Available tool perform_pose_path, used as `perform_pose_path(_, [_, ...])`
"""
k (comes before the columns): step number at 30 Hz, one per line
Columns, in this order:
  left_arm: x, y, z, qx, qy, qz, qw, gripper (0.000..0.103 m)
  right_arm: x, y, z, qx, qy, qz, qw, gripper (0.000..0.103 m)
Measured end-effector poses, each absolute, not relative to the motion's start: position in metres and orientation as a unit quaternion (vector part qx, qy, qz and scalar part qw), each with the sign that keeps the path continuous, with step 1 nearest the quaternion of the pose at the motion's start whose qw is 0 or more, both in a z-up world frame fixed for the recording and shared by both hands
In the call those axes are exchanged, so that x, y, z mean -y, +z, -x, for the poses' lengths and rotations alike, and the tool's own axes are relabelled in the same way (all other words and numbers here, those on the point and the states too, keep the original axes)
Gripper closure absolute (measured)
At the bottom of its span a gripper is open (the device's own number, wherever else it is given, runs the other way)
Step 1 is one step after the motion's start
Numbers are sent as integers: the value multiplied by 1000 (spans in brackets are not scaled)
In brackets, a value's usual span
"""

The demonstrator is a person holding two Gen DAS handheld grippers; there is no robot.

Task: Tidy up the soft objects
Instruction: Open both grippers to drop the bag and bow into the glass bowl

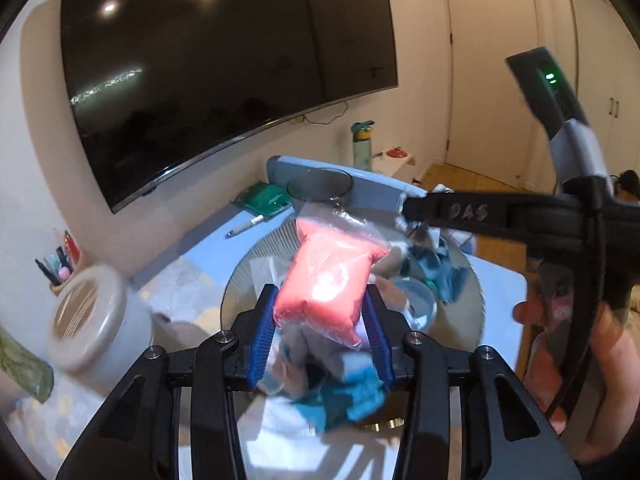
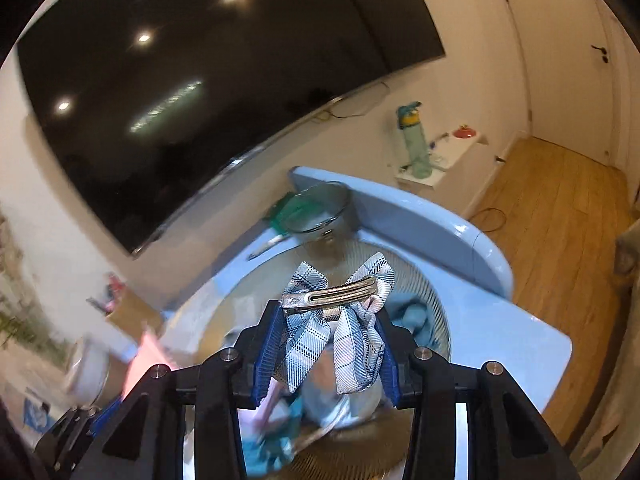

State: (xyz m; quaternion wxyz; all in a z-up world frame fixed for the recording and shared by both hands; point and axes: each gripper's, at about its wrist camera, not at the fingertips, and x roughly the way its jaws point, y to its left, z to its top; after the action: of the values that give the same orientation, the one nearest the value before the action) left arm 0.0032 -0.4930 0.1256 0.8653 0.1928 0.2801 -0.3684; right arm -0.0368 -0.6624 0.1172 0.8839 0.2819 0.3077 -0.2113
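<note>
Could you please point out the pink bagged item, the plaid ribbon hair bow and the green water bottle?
Pink soft block in clear plastic bag (image 1: 326, 284): left wrist view, bag's middle.
Blue-and-white plaid ribbon hair bow (image 2: 352, 344): right wrist view, right tail.
Green plastic water bottle (image 2: 416, 140): right wrist view, bottle body.

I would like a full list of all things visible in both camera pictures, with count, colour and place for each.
pink soft packet: 1, pink in clear plastic, held between the left tongs
plaid hair bow: 1, blue-white with metal clip, held between the right tongs
glass bowl: 1, clear ribbed, on the table, holding blue cloths
blue cloths: several, blue, in the bowl
glass jar: 1, clear, behind the bowl
white jar: 1, left on the table
pen: 1, white, table
green packet: 1, table rear
water bottle: 1, green, shelf
television: 1, black, wall
left tongs: shut
right tongs: shut
</note>
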Motion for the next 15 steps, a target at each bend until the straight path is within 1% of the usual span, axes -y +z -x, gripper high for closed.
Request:
perform_pose_path(1, [497, 125, -4, -278, -364, -200, 866, 47, 663, 115, 31, -312, -209, -280, 884, 51])
perform_pose_path(2, [500, 125, -3, -273, -357, -208, 869, 43, 663, 114, 26, -314, -206, -279, 884, 44])
perform_pose_path(3, [502, 125, -2, -263, -351, -214, 873, 33, 665, 112, 23, -315, -206, -278, 884, 34])
perform_pose_path(4, [501, 125, -1, -257, -349, -215, 875, 31, 668, 108, 23, -318, -210, -277, 882, 30])
perform_pose_path(10, [493, 130, 13, -251, -370, -212, 869, 31, 672, 102, 38, -320, -198, -300, 877, 30])
perform_pose_path(15, [460, 143, 30, -253, -391, -175, 867, 31, 641, 115, 59, -325, -194, -269, 886, 30])
